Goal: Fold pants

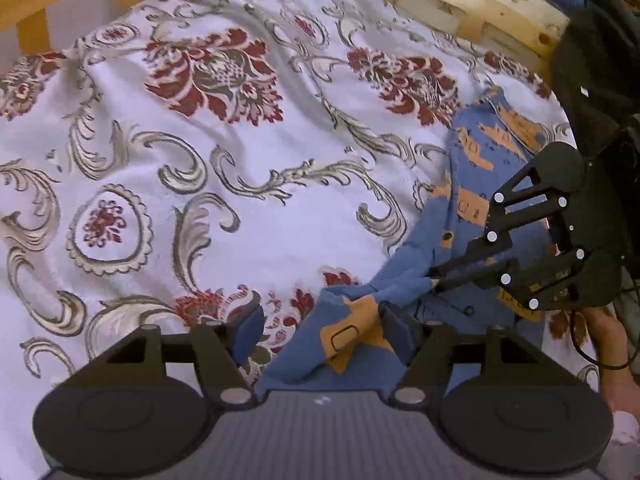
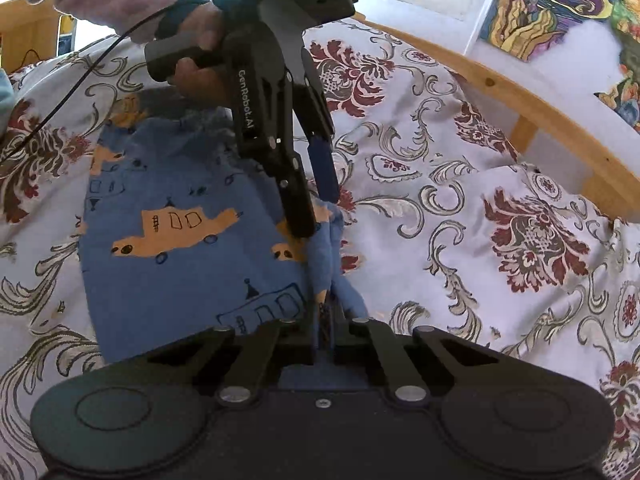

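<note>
Lying across a bedspread [image 1: 248,216] of white cloth with red flowers and grey scrolls, small blue pants [image 2: 180,264] printed with orange cars and outlined houses sit directly ahead of both grippers; a wooden bed rail [image 2: 516,92] curves beyond the spread, with colourful pictures [image 2: 540,8] on the wall behind it.

Seen from its own camera, the right gripper [image 2: 323,334] has its fingers drawn together on a gathered ridge of the pants' edge, which rises in a fold just ahead of the tips; the left wrist view shows the same fingers pinched flat on the blue cloth.

Seen from its own camera, the left gripper [image 1: 324,324] has its fingers spread apart, with a bunched, turned-over part of the pants lying between and just beyond them; whether either pad touches the cloth cannot be told; a person's hand [image 2: 196,48] in a pale sleeve holds its handle.

Judging by the soft creases and the way the edge bunches, the fabric is probably a light, limp knit that will sag and slide unless held at two points; the sensible hold seems to be a pinch through both layers at the edge or hem, just ahead of the open left fingers, well apart from the right gripper's grip so the cloth stays taut.
</note>
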Motion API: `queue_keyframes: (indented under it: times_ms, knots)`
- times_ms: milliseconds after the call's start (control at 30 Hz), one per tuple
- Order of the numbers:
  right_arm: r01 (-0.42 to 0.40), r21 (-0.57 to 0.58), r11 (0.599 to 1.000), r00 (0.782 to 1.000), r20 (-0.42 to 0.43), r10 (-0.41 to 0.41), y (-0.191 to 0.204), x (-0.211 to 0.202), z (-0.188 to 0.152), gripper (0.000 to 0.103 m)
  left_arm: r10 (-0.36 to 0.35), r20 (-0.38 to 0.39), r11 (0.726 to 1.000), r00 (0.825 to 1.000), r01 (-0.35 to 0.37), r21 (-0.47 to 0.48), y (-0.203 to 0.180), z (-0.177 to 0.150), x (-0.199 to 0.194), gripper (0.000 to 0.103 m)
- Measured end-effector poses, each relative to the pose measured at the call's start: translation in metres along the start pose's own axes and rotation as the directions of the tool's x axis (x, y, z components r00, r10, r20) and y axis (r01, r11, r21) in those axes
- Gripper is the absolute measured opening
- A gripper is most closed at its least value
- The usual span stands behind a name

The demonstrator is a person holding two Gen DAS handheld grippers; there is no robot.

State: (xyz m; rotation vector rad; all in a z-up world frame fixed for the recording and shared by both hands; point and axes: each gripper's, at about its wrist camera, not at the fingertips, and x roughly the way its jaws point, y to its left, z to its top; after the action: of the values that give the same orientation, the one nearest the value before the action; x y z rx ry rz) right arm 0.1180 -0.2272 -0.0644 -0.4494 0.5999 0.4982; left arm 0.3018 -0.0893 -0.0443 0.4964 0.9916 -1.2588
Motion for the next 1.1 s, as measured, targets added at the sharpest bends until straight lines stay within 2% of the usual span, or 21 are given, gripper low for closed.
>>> queue_keyframes:
  times_ms: [67, 100, 133, 233, 300, 367, 433, 533, 567, 600, 667, 700, 767, 867, 900, 933, 967, 1033, 1100]
  knots:
    - [0.007, 0.014, 1.000, 1.000, 0.007, -0.007, -0.001, 0.001, -0.002, 0.004, -0.021, -0.023, 1.000, 1.000, 0.021, 0.002, 0.000, 0.003, 0.004, 0.057]
    - [0.010, 0.016, 1.000, 1.000, 0.010, -0.010, -0.002, 0.001, -0.002, 0.004, -0.033, -0.027, 0.999, 0.999, 0.033, 0.000, 0.000, 0.005, 0.006, 0.039]
    - [0.020, 0.013, 1.000, 1.000, 0.013, -0.020, -0.002, 0.000, -0.001, 0.004, -0.036, -0.025, 0.999, 0.999, 0.035, -0.010, 0.001, 0.006, 0.007, 0.026]
    - [0.081, 0.004, 0.997, 0.996, 0.028, -0.082, -0.006, 0.001, 0.004, 0.004, -0.009, -0.001, 0.998, 1.000, 0.009, -0.061, 0.006, 0.006, 0.005, 0.010]
    - [0.146, 0.000, 0.989, 0.989, 0.033, -0.146, -0.010, 0.006, 0.008, 0.007, 0.049, 0.048, 0.993, 0.998, -0.044, -0.108, 0.010, 0.002, -0.001, 0.007]
    - [0.219, 0.009, 0.976, 0.976, 0.009, -0.219, -0.018, 0.018, 0.012, 0.027, 0.104, 0.089, 0.983, 0.991, -0.088, -0.162, 0.011, -0.002, -0.005, 0.007]
    - [0.304, 0.041, 0.952, 0.952, -0.036, -0.303, -0.028, 0.030, 0.012, 0.040, 0.176, 0.105, 0.968, 0.979, -0.152, -0.198, 0.008, -0.006, -0.002, 0.007]
    - [0.382, 0.125, 0.916, 0.924, -0.076, -0.375, -0.043, 0.022, 0.007, 0.057, 0.254, 0.097, 0.951, 0.962, -0.230, -0.206, 0.000, -0.008, 0.011, 0.007]
    - [0.397, 0.151, 0.905, 0.918, -0.082, -0.389, -0.046, 0.012, 0.004, 0.057, 0.270, 0.090, 0.948, 0.959, -0.248, -0.200, -0.002, -0.008, 0.015, 0.007]
    - [0.391, 0.168, 0.905, 0.920, -0.087, -0.381, -0.049, 0.002, 0.000, 0.057, 0.284, 0.088, 0.945, 0.955, -0.263, -0.196, -0.004, -0.009, 0.019, 0.008]
    - [0.370, 0.185, 0.911, 0.929, -0.106, -0.355, -0.049, -0.017, -0.008, 0.062, 0.295, 0.090, 0.940, 0.951, -0.273, -0.203, -0.003, -0.010, 0.022, 0.016]
    - [0.379, 0.192, 0.905, 0.924, -0.129, -0.360, -0.048, -0.023, -0.015, 0.063, 0.301, 0.095, 0.938, 0.949, -0.277, -0.210, -0.001, -0.011, 0.023, 0.022]
    - [0.432, 0.221, 0.875, 0.897, -0.203, -0.392, -0.052, -0.027, -0.031, 0.065, 0.299, 0.099, 0.931, 0.949, -0.268, -0.247, 0.006, -0.012, 0.021, 0.029]
    - [0.549, 0.270, 0.791, 0.830, -0.287, -0.478, -0.075, -0.027, -0.059, 0.070, 0.300, 0.105, 0.917, 0.948, -0.257, -0.305, 0.016, -0.015, 0.018, 0.039]
    - [0.588, 0.276, 0.760, 0.804, -0.306, -0.510, -0.084, -0.029, -0.066, 0.081, 0.314, 0.105, 0.910, 0.944, -0.267, -0.318, 0.016, -0.015, 0.017, 0.044]
    - [0.622, 0.298, 0.724, 0.779, -0.331, -0.533, -0.093, -0.034, -0.071, 0.088, 0.333, 0.102, 0.902, 0.937, -0.285, -0.325, 0.015, -0.015, 0.015, 0.050]
    - [0.646, 0.334, 0.686, 0.762, -0.341, -0.551, -0.102, -0.043, -0.073, 0.088, 0.357, 0.098, 0.892, 0.929, -0.308, -0.330, 0.013, -0.015, 0.013, 0.053]
    - [0.680, 0.403, 0.613, 0.733, -0.337, -0.591, -0.111, -0.069, -0.075, 0.089, 0.404, 0.099, 0.870, 0.910, -0.348, -0.351, 0.008, -0.014, 0.007, 0.056]
    - [0.703, 0.472, 0.532, 0.701, -0.335, -0.629, -0.115, -0.101, -0.077, 0.099, 0.445, 0.092, 0.840, 0.891, -0.380, -0.388, 0.003, -0.013, 0.001, 0.062]
